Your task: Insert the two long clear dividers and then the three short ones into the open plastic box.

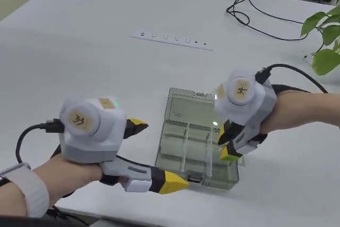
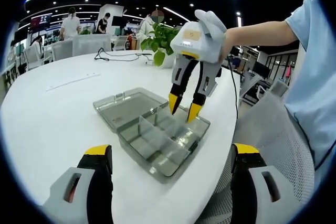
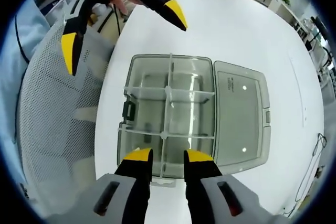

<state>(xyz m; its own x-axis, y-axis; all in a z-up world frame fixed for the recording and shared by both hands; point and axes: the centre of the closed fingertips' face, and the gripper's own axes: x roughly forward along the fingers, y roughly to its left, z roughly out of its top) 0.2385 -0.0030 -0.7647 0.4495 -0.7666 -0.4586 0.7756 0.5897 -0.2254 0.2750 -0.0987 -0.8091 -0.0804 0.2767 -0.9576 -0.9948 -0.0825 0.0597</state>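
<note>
Right gripper view: plastic box (image 3: 189, 114) lies lengthwise along the jaws, lid (image 3: 241, 114) open rightward, its print illegible. Right gripper (image 3: 169, 156) narrowly open astride long divider (image 3: 166, 114); left gripper (image 3: 122, 32) wide, empty.

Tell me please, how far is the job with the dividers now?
Done: the box lies open, and a lengthwise divider and two cross dividers stand in it.
In hand: the right gripper has its open jaws on either side of one end of the lengthwise divider; the left gripper hovers open and empty.
Left: of five dividers, two seem not yet in.
</note>
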